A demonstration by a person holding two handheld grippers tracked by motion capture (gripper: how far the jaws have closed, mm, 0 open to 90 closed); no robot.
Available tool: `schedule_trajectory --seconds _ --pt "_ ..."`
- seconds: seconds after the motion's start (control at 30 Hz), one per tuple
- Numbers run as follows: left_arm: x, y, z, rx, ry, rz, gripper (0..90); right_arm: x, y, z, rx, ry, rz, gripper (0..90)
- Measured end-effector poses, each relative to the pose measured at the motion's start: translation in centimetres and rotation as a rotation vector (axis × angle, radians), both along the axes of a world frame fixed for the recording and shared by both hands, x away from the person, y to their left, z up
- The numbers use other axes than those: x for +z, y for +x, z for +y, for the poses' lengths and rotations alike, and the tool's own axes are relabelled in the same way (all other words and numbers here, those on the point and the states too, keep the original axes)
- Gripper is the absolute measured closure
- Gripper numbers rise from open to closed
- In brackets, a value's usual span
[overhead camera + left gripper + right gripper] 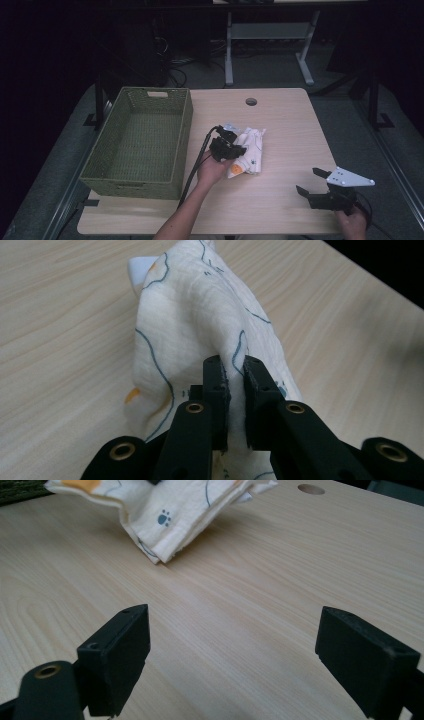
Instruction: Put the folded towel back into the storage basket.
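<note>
L tool [235,375] pinching cloth [200,315]

Cloth [170,510]: top cut by frame edge in right gripper view. Left gripper [231,148] covers the cloth's left part in high view. Printed marks too small to identify.

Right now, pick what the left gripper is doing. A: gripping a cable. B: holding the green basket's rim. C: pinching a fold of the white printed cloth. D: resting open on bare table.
C: in the left gripper view the left gripper has its jaws closed on a raised fold of the cloth.
</note>
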State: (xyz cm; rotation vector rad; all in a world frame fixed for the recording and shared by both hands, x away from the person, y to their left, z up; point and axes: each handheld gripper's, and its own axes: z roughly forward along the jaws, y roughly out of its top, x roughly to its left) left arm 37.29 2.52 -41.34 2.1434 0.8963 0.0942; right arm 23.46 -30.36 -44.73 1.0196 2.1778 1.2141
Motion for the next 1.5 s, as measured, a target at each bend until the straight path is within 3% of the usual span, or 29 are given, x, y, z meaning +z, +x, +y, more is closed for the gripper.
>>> schedule_trajectory --seconds 0.07,0.37,0.73,1.07,1.5 --pt "0.2 -0.1 0.1 -0.006 0.001 -0.001 83.1 0.0 0.0 -0.1 -0.003 0.004 0.002 13.7" --pt "1.9 -1.2 1.2 -0.031 -0.08 0.024 82.9 -0.1 0.1 -0.2 -0.01 0.003 0.004 13.7" --pt "3.5 -2.1 1.9 -0.066 -0.101 0.029 82.5 -0.1 0.1 -0.3 -0.018 0.003 0.005 13.7" --pt "4.4 -2.3 2.7 -0.086 -0.124 0.061 82.3 -0.2 0.2 -0.3 -0.025 0.003 0.005 13.7" --pt "5.9 -2.4 4.8 -0.099 -0.197 0.113 82.2 -0.2 0.1 -0.4 -0.038 0.005 0.0 13.7"
